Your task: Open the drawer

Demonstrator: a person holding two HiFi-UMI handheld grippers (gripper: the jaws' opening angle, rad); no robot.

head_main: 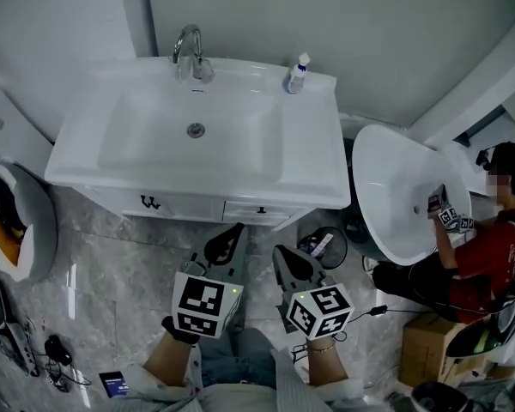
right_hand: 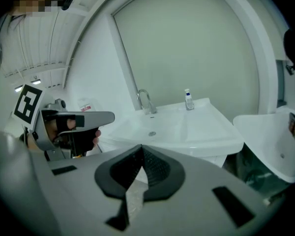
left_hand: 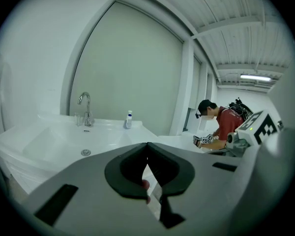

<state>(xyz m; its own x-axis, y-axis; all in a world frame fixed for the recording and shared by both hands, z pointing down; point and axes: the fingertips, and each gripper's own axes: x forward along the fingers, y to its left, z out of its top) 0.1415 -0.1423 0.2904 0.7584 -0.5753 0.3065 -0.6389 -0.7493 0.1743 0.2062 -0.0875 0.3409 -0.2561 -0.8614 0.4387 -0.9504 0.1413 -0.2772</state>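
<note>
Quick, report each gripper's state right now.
Left gripper: closed, holding nothing.
Right gripper: closed, holding nothing.

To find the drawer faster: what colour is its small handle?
The handle is dark, nearly black, on the white drawer; the head view shows it best.
</note>
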